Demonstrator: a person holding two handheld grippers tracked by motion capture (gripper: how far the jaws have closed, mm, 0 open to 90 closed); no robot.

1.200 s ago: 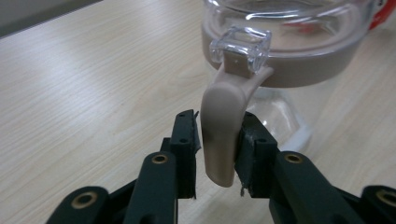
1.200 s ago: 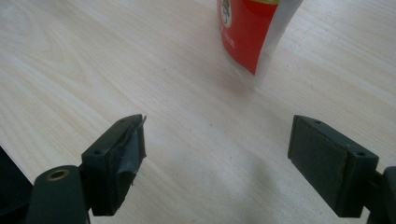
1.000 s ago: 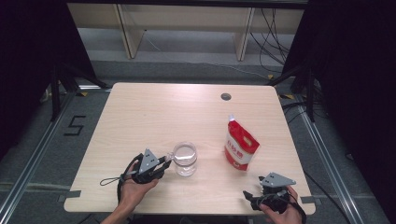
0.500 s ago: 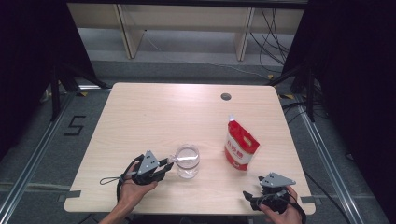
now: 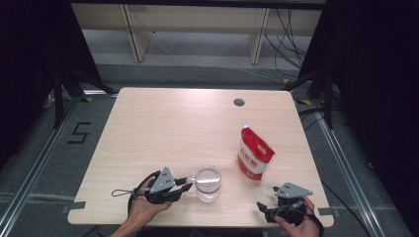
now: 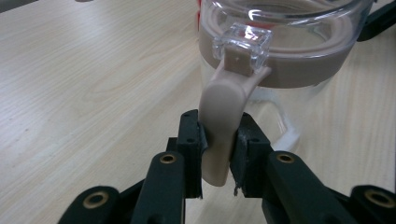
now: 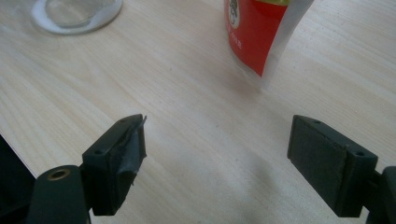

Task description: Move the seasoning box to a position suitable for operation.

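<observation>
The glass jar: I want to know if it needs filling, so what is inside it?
The glass jar looks empty: the table shows through its clear wall. The left gripper is shut on its beige latch; the band at its rim hides part of the inside.

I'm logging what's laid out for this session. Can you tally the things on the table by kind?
Glass jar, its beige latch held by the left gripper: 1
Red and white pouch: 1
Total: 2
</observation>
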